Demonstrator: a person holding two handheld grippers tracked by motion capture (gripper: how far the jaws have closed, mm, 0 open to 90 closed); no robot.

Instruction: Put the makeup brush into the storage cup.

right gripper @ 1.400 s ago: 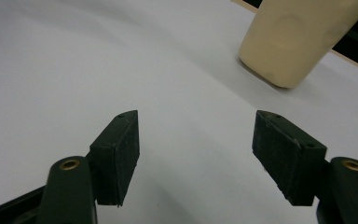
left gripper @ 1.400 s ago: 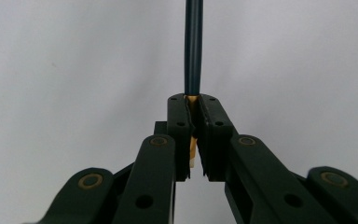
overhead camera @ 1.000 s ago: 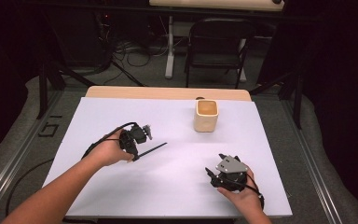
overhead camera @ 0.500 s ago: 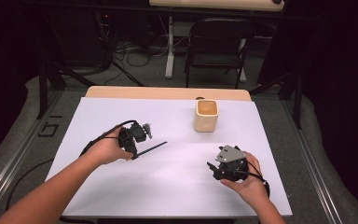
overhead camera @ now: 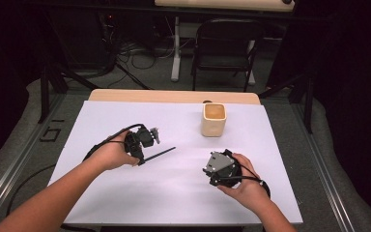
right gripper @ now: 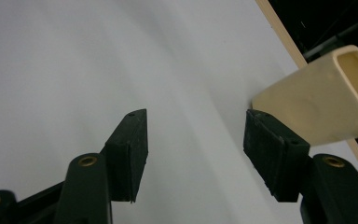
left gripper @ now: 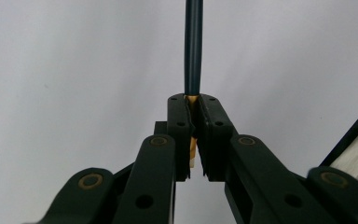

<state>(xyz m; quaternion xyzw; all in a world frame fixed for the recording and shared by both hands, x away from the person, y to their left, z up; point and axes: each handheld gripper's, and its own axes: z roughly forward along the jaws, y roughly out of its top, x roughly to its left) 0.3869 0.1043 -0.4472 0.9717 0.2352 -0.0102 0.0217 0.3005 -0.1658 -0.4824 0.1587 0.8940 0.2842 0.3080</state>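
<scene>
Left hand-held gripper (overhead camera: 145, 140) is clamping a thin, light, stiff pencil (left gripper: 193, 51) by its end over the table (overhead camera: 125, 193), while I'm closing the empty, part-open right hand-held gripper (right gripper: 193, 154) near the cup (overhead camera: 214, 119).

The pencil's (left gripper: 193, 46) far end is cut off by the left gripper view's top edge.
</scene>
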